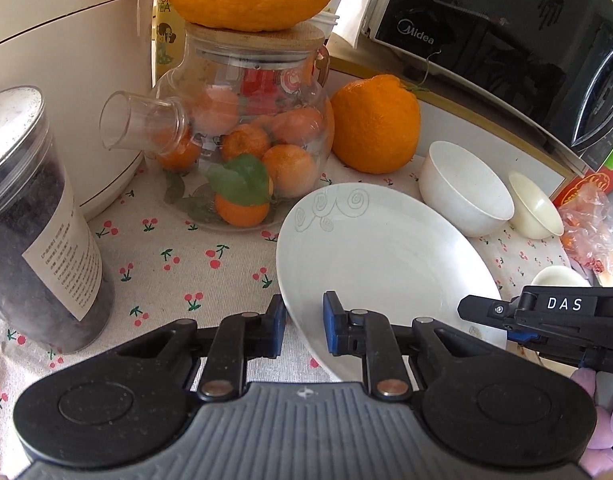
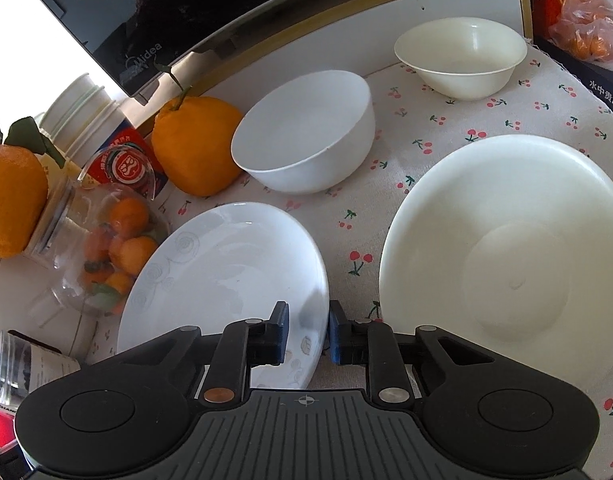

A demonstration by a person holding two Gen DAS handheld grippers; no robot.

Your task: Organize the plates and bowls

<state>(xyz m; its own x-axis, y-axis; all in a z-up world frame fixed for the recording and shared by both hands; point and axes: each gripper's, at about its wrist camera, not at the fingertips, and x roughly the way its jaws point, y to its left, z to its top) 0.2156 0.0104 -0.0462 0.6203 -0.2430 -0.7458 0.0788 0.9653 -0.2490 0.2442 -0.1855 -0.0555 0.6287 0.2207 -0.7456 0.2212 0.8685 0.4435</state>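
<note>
A white plate [image 1: 378,256] [image 2: 226,272] with a faint swirl pattern lies on the cherry-print cloth [image 1: 166,264]. My left gripper [image 1: 305,322] is shut on its left rim, one blue pad on each side of the edge. At the opposite rim my right gripper [image 2: 308,332] [image 1: 490,320] is shut in the same way. Behind the plate stand a white bowl [image 1: 466,188] [image 2: 306,132] and a small cream bowl [image 1: 536,208] [image 2: 460,56]. A wide cream dish [image 2: 506,240] lies to the right of the plate.
A glass teapot [image 1: 242,140] full of mandarins stands close behind the plate's left side, a big orange [image 1: 376,124] [image 2: 194,144] beside it. A dark-filled jar [image 1: 38,220] is at the left. A black microwave [image 1: 506,40] lines the back, and a plastic bag [image 1: 586,228] lies at the right.
</note>
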